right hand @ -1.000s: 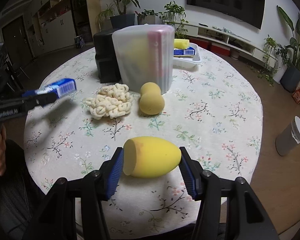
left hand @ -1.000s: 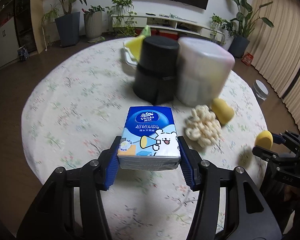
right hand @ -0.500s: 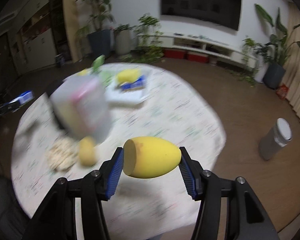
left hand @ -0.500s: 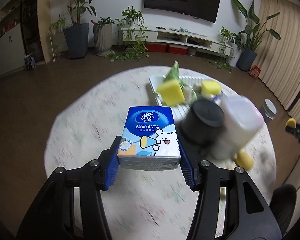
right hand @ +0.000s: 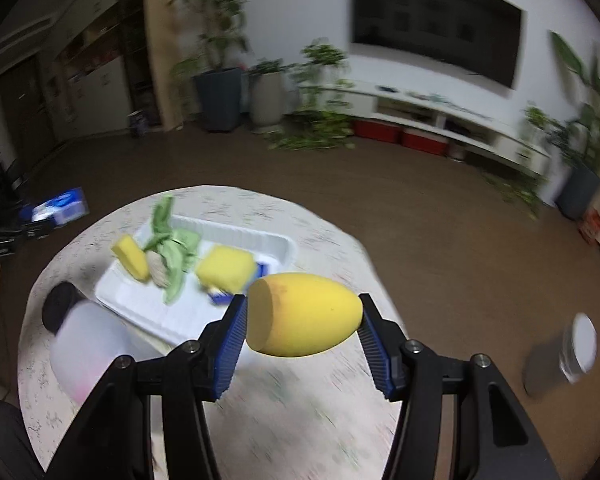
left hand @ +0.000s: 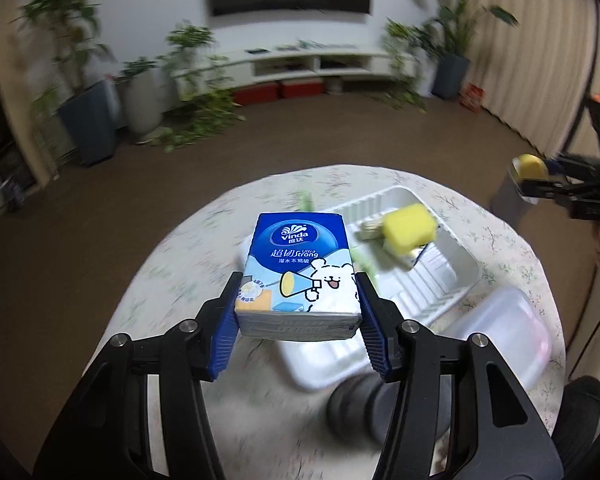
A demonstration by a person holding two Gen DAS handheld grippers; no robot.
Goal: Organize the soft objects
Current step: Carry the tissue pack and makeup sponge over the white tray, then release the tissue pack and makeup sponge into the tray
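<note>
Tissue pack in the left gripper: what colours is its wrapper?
Blue and white tissue pack, with a white cartoon bear; clearest in the left wrist view.

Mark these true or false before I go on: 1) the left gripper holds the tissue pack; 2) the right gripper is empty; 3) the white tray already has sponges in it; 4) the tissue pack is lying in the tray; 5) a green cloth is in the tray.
1) True: the left gripper is shut on the tissue pack.
2) False: the right gripper is clamped on a yellow egg-shaped sponge.
3) True: the white tray holds yellow sponge blocks.
4) False: the tissue pack is held in the air above the table, not set down.
5) True: a green cloth lies in the tray among the sponges.
</note>
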